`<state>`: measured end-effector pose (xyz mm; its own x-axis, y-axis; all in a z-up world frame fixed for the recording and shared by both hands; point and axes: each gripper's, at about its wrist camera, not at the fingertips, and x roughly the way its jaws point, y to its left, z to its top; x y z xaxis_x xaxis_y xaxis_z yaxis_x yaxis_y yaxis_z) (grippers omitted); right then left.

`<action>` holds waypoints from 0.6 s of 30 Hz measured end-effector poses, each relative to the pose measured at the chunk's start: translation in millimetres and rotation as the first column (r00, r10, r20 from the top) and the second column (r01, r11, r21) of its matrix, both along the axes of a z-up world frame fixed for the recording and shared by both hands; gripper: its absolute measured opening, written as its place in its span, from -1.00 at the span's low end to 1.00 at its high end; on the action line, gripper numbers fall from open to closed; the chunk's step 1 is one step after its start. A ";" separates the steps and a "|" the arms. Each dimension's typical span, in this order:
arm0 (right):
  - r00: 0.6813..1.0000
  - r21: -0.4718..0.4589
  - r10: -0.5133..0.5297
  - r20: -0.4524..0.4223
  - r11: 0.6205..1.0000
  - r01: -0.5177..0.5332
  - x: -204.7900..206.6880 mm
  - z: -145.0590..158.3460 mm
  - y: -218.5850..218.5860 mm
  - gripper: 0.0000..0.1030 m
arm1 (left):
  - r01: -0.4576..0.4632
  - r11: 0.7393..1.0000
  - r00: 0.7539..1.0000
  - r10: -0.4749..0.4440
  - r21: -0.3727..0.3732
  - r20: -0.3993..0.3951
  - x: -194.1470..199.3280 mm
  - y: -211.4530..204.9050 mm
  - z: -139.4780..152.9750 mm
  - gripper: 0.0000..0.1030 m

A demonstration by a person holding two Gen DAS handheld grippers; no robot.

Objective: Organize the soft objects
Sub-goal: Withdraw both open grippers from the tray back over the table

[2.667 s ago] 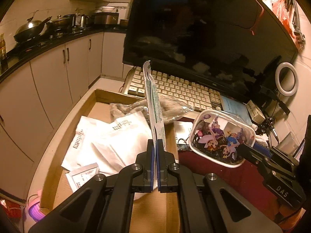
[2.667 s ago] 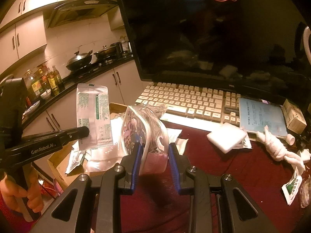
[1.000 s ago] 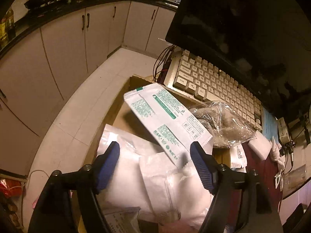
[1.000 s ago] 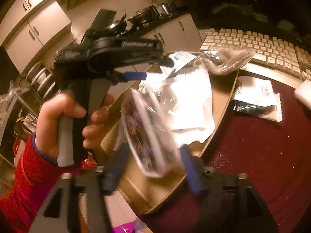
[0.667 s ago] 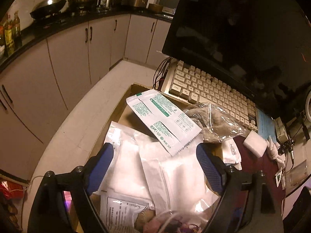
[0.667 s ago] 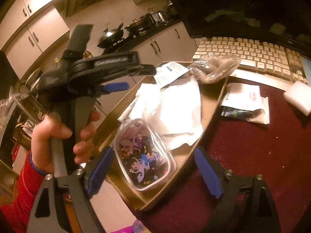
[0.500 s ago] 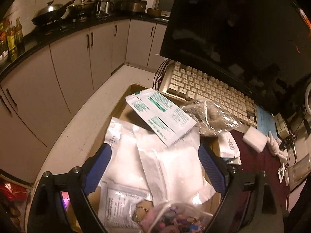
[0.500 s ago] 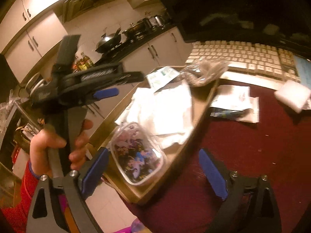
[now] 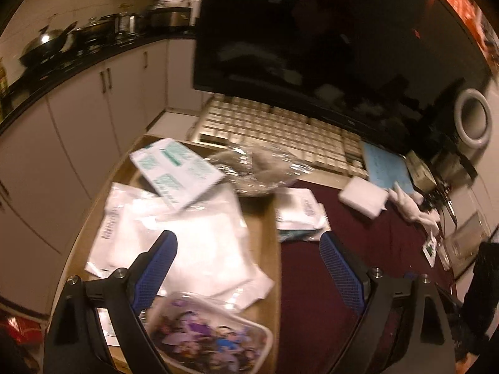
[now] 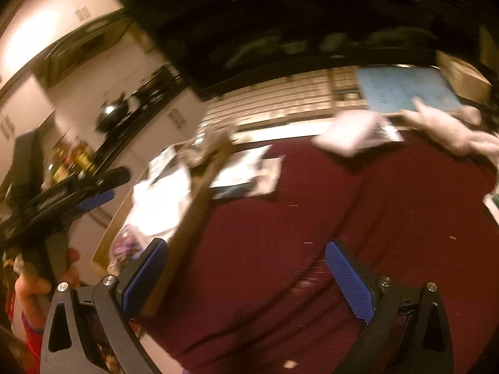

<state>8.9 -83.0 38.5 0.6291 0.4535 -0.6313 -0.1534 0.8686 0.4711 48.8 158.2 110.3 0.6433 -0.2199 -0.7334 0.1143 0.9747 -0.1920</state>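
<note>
Soft packets point(image 9: 174, 237) and cartoon pouch point(image 9: 209, 339) lie in our cardboard box point(image 9: 265, 233); sponge point(image 9: 363, 198) and sachets point(image 9: 301, 210) remain on the tabletop point(image 9: 358, 249). Left gripper point(image 9: 249, 268) jaws spread, right gripper point(image 10: 249, 277) jaws opening, both empty.

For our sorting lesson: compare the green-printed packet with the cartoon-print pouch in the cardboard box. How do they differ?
The green-printed packet is flat, white and rectangular; the cartoon-print pouch is puffy, rounded and multicoloured. The packet lies at the far end of the cardboard box, the pouch at the near end. Both rest in the box, gripped by nothing.

One box point(image 9: 268, 237), one cartoon pouch point(image 9: 209, 342)
</note>
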 end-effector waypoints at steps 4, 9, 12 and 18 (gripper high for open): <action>0.997 -0.006 -0.074 -0.010 0.997 0.074 -5.0 -3.5 -27.3 0.99 | 0.040 0.999 0.999 -0.040 0.009 -0.006 -1.4 -18.7 -1.5 0.79; 0.987 -0.032 -0.158 -0.018 0.987 0.158 -13.5 -5.7 -58.5 0.99 | 0.085 0.996 0.996 -0.085 0.027 -0.004 -1.6 -39.7 0.4 0.79; 0.982 -0.029 -0.187 -0.019 0.982 0.187 -16.4 -5.9 -71.0 0.99 | 0.107 0.994 0.994 -0.106 0.037 -0.011 -1.0 -51.1 -0.4 0.79; 0.968 -0.054 -0.251 -0.021 0.967 0.250 -20.5 -6.4 -91.4 0.99 | 0.159 0.986 0.987 -0.158 0.051 -0.030 0.8 -75.7 -6.2 0.79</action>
